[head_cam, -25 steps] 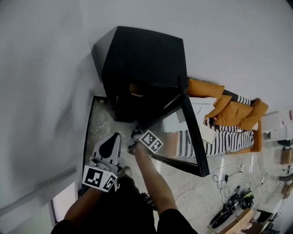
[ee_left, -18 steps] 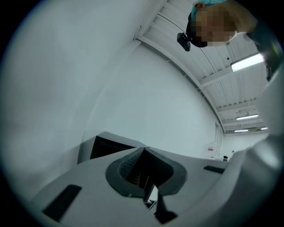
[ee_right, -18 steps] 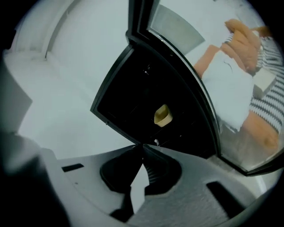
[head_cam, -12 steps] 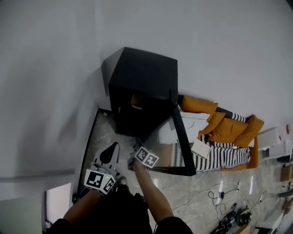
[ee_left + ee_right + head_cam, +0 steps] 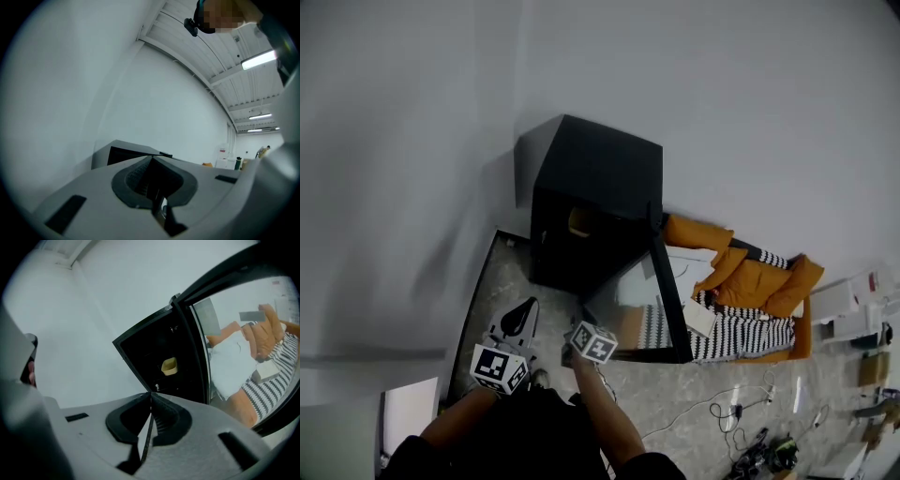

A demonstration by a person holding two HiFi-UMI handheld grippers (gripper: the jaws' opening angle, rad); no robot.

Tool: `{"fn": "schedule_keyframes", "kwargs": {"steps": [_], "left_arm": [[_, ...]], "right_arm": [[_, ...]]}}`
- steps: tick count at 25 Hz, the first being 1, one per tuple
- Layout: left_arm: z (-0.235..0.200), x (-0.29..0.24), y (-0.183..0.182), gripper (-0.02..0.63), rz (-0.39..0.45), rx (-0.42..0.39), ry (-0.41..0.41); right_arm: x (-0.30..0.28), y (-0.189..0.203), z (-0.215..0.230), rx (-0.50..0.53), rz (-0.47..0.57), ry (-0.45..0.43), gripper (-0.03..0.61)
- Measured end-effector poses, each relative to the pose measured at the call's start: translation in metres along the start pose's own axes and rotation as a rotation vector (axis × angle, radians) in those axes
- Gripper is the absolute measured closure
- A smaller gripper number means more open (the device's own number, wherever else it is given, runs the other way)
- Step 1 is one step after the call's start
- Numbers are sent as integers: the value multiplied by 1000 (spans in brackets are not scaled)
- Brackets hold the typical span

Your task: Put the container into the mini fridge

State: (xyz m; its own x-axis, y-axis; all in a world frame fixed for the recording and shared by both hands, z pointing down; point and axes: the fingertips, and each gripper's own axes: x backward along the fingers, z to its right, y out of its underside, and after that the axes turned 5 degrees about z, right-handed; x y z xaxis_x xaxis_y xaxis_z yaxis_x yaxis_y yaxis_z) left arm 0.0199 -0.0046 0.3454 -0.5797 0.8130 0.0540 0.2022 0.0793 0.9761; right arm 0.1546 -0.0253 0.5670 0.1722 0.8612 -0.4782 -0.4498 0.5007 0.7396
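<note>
We hold the left gripper (image 5: 152,159) and the right gripper (image 5: 151,394) with fingers clenched on nothing, side by side above the floor (image 5: 502,281). Open floor lies between them and the mini fridge (image 5: 600,169). Its door (image 5: 664,281) stands swung wide to the right, and the yellow container (image 5: 169,366) sits inside, well apart from our fingers.

The speckled floor (image 5: 667,386) carries a black mini fridge (image 5: 600,178) against the far wall, its door (image 5: 661,300) open. Right of it lie orange and striped cloths (image 5: 750,281); cables (image 5: 727,411) trail nearer.
</note>
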Motion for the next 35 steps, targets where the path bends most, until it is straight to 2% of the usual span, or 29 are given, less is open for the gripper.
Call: {"fn": "schedule_keyframes", "kwargs": {"steps": [7,15,19,22,31,35], "left_arm": [[-32,23,-1,609,-35,-37,-14],[-42,38,-12,609,3,-48,4],[-44,46,-18,609,-13,-34,-5],[-44,53,-9,609,-10,-39,10],[-39,61,4,609,-34,-33,34],[-42,57,-11,609,-34,-39,17]], "right_arm": [[30,-15,-24,47,60,13,577],[80,-30,-60,90,149,-24,575],[109,-33,-82,129,197,-35,575],[126,-39,-97,143,239,-46,575],[137,-47,-110,155,305,-79,575],[138,-50,-112,171,319,-73,577]]}}
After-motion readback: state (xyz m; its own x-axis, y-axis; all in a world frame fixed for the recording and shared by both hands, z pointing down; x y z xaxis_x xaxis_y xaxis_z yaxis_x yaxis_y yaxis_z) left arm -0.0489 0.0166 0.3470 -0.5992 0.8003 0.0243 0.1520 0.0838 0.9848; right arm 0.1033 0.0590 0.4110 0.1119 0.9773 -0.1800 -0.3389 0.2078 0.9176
